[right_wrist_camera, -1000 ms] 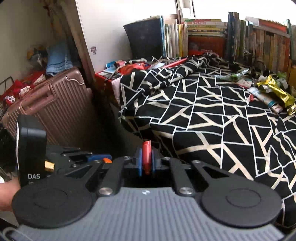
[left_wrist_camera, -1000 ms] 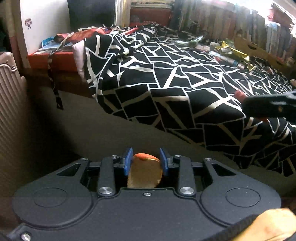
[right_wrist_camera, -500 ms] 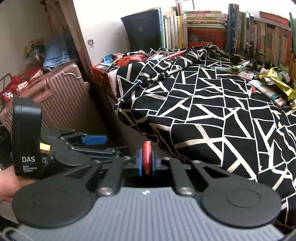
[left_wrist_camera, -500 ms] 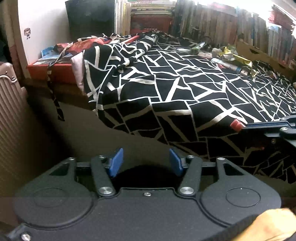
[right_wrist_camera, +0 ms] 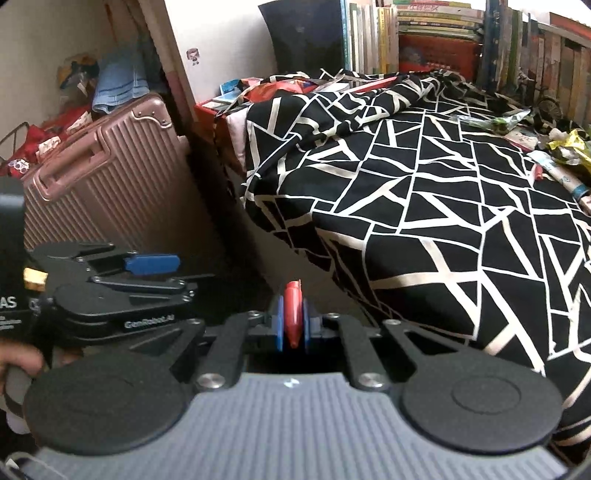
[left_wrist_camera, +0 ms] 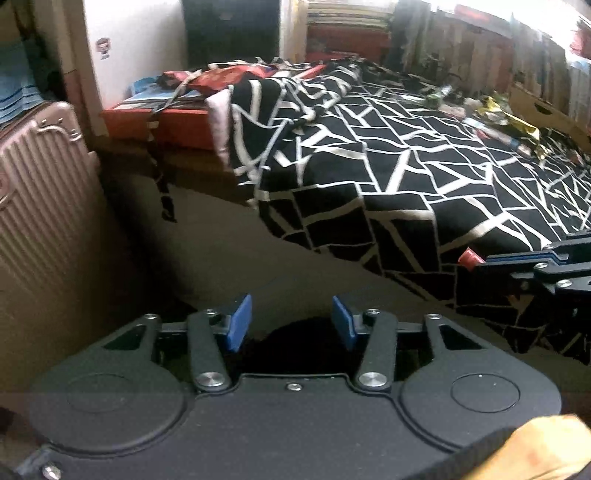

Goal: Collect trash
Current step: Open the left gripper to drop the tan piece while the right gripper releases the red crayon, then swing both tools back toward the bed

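Left tongs (left_wrist_camera: 291,320) closing, empty, right tongs (right_wrist_camera: 291,320) clamping red scrap (right_wrist_camera: 292,314), suitcase handle (right_wrist_camera: 70,162) right view only

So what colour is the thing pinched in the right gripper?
Red, clearest in the right wrist view.

Two grippers were in view, the left gripper (left_wrist_camera: 291,323) and the right gripper (right_wrist_camera: 291,325), each with two blue-padded fingers (left_wrist_camera: 238,323). One red piece of trash (right_wrist_camera: 292,314) sat between the right gripper's fingers, and one bed (right_wrist_camera: 424,206) with one black-and-white patterned cover, one pink ribbed suitcase (right_wrist_camera: 110,173) and one red box (left_wrist_camera: 162,120) were counted. The row of books (right_wrist_camera: 424,33) and the wrappers (right_wrist_camera: 565,147) scattered at the far side of the bed were too many and too blurred to count.
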Demonstrator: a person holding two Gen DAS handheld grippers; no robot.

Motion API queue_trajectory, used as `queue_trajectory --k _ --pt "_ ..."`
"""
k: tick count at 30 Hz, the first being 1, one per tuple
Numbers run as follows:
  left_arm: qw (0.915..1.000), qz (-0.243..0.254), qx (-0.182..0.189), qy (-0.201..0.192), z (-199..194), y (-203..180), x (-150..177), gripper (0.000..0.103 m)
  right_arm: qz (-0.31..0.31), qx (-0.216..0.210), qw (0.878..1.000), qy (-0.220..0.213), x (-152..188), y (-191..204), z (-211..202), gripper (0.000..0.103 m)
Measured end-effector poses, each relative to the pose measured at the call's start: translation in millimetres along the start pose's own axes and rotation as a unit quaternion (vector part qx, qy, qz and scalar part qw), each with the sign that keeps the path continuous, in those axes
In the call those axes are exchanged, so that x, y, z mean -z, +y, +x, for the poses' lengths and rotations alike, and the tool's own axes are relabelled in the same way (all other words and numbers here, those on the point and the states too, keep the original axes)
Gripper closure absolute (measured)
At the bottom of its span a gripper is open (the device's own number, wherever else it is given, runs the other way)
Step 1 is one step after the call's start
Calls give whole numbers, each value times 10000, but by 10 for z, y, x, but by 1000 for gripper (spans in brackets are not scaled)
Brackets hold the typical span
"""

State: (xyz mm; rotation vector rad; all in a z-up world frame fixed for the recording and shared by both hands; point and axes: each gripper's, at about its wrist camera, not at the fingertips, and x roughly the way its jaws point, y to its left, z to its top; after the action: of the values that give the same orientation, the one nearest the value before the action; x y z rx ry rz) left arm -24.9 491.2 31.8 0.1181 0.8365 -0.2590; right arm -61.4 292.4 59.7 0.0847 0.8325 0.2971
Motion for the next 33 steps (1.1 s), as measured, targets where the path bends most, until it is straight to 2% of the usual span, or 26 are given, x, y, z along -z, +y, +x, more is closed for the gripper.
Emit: queue_trajectory --k 9,11,13,14,18,20,21,24,26,29,33 --pt "9988 -385 -295 16 -67 140 -7 57 -140 -304 9992 217 -118 55 230 87" --pt "9987 -401 -328 30 -83 162 -7 57 -217 -267 9991 233 -145 94 283 64" --pt "9985 -391 -370 73 -87 191 5 55 -328 -178 9990 263 -176 131 336 19" --pt "9984 -430 -361 103 -88 210 10 53 -377 -112 9990 231 -184 139 342 14" --pt "9974 -511 -499 126 -107 247 34 51 -338 93 9992 174 -222 65 325 12" --pt "9972 -524 -525 121 -113 249 44 47 -167 219 9995 170 -226 -9 319 8" --pt "9972 -518 -532 121 -116 245 46 47 -68 278 9995 160 -226 -49 312 1" --pt "9974 -481 -505 155 -124 213 43 43 134 317 9993 130 -220 -161 270 0" --pt "9975 -465 -499 163 -152 180 28 36 167 336 9993 92 -231 -198 222 0" --pt "9983 -412 -390 101 -244 112 -14 31 184 400 9990 -6 -267 -225 118 0" --pt "9996 -264 -103 -29 -416 29 -148 31 328 376 9987 -144 -358 -274 -92 0"
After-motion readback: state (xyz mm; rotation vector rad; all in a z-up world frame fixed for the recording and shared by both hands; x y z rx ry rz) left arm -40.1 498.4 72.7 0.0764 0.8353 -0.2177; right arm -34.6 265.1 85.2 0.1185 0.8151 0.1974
